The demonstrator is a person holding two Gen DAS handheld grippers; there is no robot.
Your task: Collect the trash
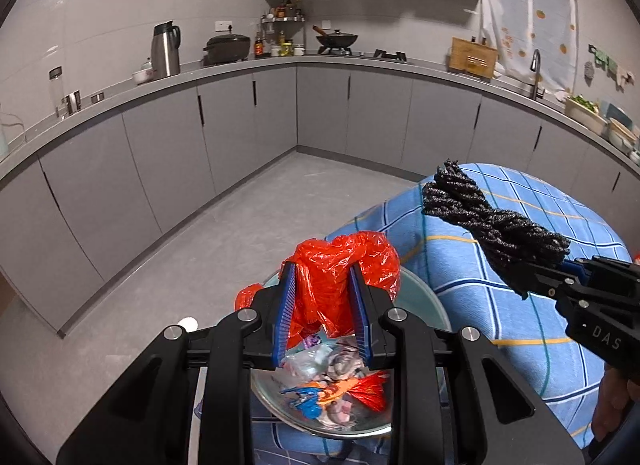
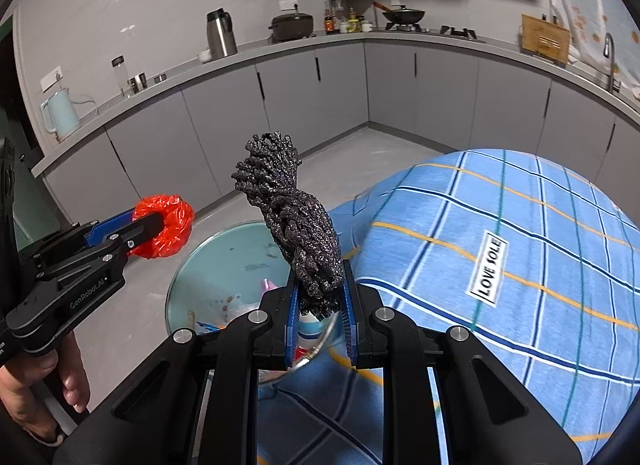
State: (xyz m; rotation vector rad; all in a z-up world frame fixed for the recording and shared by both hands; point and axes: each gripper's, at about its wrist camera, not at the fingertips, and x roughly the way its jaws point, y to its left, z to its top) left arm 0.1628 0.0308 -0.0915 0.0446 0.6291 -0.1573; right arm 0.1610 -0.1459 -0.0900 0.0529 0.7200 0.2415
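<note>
A crumpled red plastic bag (image 1: 340,277) is pinched between the blue pads of my left gripper (image 1: 323,270), held above a round glass plate (image 1: 424,301) that carries several wrappers and scraps (image 1: 324,381). In the right wrist view the same red plastic bag (image 2: 166,229) shows at the left, in the left gripper (image 2: 154,229). My right gripper (image 2: 320,271) is shut on a twisted black knitted bundle (image 2: 298,225), which sticks up over the glass plate (image 2: 224,265). From the left wrist view this black bundle (image 1: 488,225) hangs at the right, and the right gripper (image 1: 538,277) clamps its lower end.
The plate rests on a surface covered with a blue checked cloth (image 2: 500,257) bearing a "LOVE SOLE" label (image 2: 490,267). Grey cabinets (image 1: 224,121) line the L-shaped kitchen, with a counter (image 1: 224,65) holding a thermos, pots and a wok. Grey floor (image 1: 248,217) lies beyond. A hand (image 2: 36,381) grips the left tool.
</note>
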